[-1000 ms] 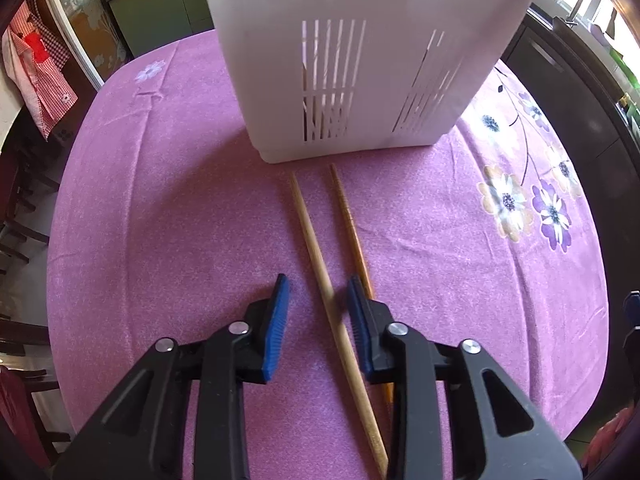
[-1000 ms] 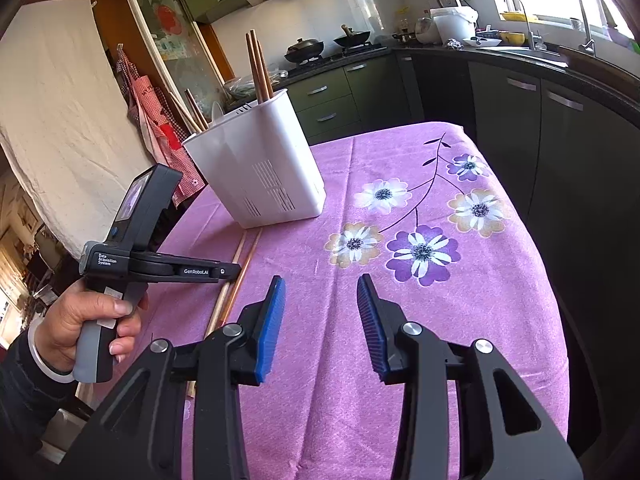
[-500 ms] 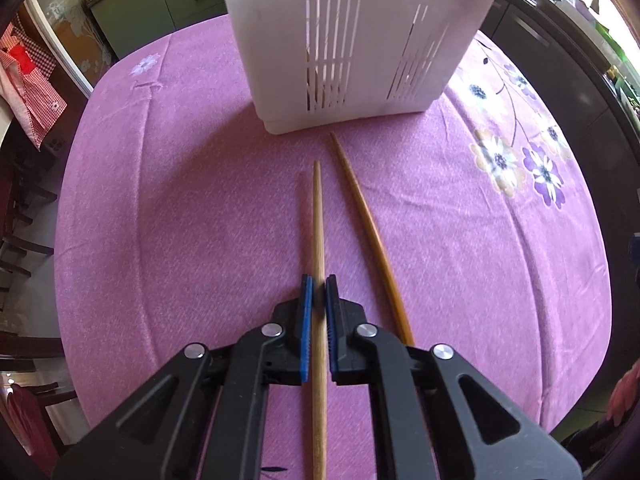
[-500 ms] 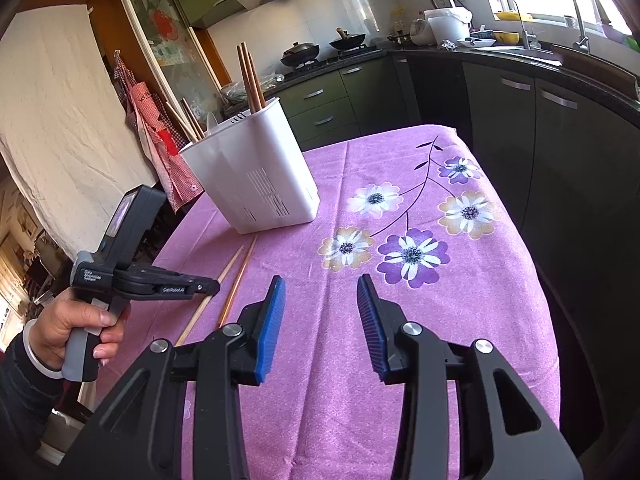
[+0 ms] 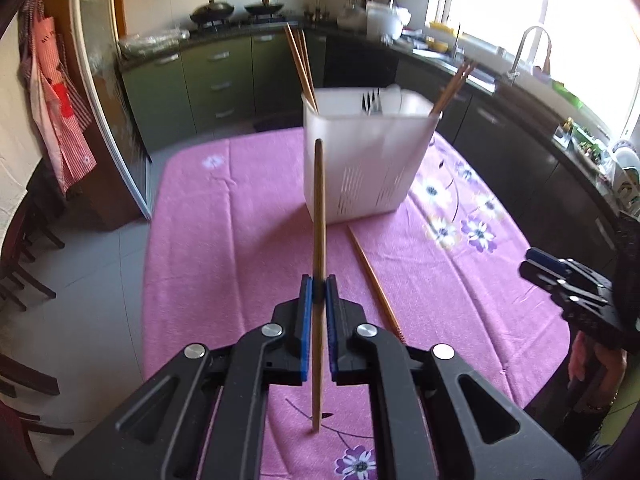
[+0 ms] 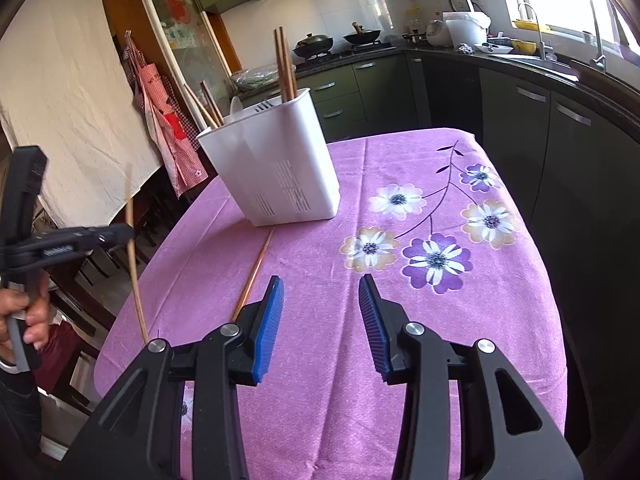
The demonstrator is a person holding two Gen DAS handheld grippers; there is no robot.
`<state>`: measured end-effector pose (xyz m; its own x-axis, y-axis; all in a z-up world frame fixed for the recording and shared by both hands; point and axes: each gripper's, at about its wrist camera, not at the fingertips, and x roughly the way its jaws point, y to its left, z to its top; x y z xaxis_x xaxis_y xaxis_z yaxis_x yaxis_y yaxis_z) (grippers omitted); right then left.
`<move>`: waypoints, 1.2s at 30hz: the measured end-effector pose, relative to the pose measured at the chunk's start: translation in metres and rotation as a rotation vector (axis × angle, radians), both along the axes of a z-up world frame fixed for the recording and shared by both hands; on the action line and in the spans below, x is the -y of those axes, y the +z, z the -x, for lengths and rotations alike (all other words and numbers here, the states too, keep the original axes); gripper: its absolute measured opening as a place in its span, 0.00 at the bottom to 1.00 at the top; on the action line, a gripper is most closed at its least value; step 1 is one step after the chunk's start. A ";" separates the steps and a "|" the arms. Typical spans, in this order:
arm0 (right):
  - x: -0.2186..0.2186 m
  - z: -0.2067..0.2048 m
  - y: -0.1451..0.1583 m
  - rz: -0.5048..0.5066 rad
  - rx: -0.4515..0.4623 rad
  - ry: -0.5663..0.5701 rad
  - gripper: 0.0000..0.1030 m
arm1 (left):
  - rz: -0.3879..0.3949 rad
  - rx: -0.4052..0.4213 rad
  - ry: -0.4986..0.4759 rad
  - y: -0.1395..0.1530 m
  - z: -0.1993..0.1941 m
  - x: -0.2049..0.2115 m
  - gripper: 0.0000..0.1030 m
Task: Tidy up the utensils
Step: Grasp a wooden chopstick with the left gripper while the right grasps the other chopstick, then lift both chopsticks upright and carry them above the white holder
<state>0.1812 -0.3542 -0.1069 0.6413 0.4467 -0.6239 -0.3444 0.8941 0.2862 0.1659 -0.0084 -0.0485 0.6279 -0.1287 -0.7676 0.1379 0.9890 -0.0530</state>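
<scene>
Legible text: none confirmed. One printed label found, on the side of the left tongs [image 6: 127,233], on the horizontal black body [image 6: 60,248] behind the jaws, seen in the right wrist view. It is a short line of small white characters, too blurred to read. Red marks on the pink apron [image 6: 172,120] hanging left of the white utensil holder [image 6: 276,172] cannot be made out as letters. The same holds in the left wrist view.
</scene>
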 end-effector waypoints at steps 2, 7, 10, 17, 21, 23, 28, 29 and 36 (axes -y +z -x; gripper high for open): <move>-0.008 -0.001 0.000 0.013 -0.003 0.014 0.38 | -0.001 0.041 0.005 0.012 0.010 -0.009 0.06; -0.032 -0.007 -0.002 0.051 -0.027 0.056 0.40 | -0.017 0.089 0.005 0.021 0.029 -0.019 0.06; -0.057 -0.020 -0.008 0.099 -0.063 0.112 0.41 | -0.016 0.091 -0.004 0.019 0.034 -0.023 0.06; -0.122 -0.077 -0.027 0.259 -0.154 0.177 0.41 | -0.022 0.106 -0.023 0.016 0.036 -0.027 0.06; -0.151 -0.105 -0.049 0.308 -0.244 0.202 0.40 | -0.023 0.109 -0.035 0.014 0.037 -0.026 0.06; -0.165 -0.113 -0.057 0.340 -0.258 0.207 0.40 | -0.023 0.111 -0.040 0.014 0.038 -0.025 0.06; -0.185 -0.127 -0.072 0.423 -0.281 0.192 0.33 | -0.022 0.113 -0.052 0.013 0.039 -0.026 0.06; -0.187 -0.128 -0.074 0.430 -0.282 0.192 0.32 | -0.022 0.113 -0.056 0.013 0.039 -0.026 0.06; -0.201 -0.127 -0.074 0.435 -0.274 0.215 0.08 | -0.024 0.113 -0.058 0.013 0.039 -0.026 0.06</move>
<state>0.3078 -0.1532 -0.1813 0.3525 0.2135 -0.9112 -0.4973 0.8675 0.0109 0.1270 0.0179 -0.0351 0.7027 -0.1494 -0.6956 0.1987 0.9800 -0.0098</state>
